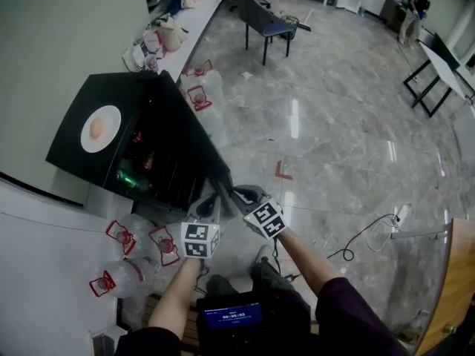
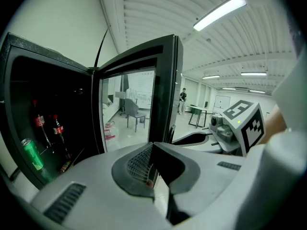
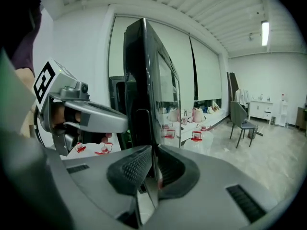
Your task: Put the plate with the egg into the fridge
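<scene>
A white plate [image 1: 100, 128] with a brown egg [image 1: 97, 127] rests on top of the black fridge [image 1: 74, 154]. The fridge's glass door [image 1: 193, 143] stands swung open, its free edge toward me. Both grippers are side by side at that edge. My left gripper [image 1: 210, 202] is shut and empty, just inside the door [image 2: 165, 90]. My right gripper [image 1: 239, 196] is on the outer side of the door [image 3: 144, 80], with its jaws closed to a hairline slit and nothing between them. Cola bottles [image 2: 56, 128] and a green can [image 2: 31, 153] sit on the shelves.
Several water jugs with red handles [image 1: 141, 247] lie on the floor by the fridge's front left. A dark chair [image 1: 266, 24] stands far off, a cable [image 1: 364, 236] trails at the right, and a cluttered counter [image 1: 167, 35] runs behind the fridge.
</scene>
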A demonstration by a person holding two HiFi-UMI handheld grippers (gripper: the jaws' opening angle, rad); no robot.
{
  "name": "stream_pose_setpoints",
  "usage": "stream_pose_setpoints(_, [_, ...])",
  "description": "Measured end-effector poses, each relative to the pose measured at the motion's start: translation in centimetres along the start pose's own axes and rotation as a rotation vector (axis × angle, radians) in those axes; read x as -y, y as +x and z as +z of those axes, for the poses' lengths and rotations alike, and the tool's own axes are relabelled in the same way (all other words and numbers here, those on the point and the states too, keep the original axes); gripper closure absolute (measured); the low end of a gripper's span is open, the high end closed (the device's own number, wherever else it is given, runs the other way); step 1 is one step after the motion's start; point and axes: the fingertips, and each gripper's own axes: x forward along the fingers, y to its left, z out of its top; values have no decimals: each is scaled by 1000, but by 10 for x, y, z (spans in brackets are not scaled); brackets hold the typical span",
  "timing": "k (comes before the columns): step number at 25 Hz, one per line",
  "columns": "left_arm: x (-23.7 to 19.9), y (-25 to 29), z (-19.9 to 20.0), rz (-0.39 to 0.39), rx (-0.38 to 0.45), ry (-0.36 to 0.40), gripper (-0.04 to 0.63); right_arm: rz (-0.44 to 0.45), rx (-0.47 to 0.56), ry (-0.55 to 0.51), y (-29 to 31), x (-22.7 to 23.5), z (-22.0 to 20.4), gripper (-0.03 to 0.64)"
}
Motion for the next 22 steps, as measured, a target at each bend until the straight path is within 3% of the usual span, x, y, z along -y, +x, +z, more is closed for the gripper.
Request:
stream_pose_setpoints(7, [27,47,22,68,3,-22,586,98,-9,-35,-18,75,-3,574])
stream_pose_setpoints(16, [69,132,45,-52,18,24,586,117,-23,-84,-20,165,1,578])
stream_pose_setpoints(22, [85,178,73,-63,14,40,586,148,-54,-96,-22,209,5,583])
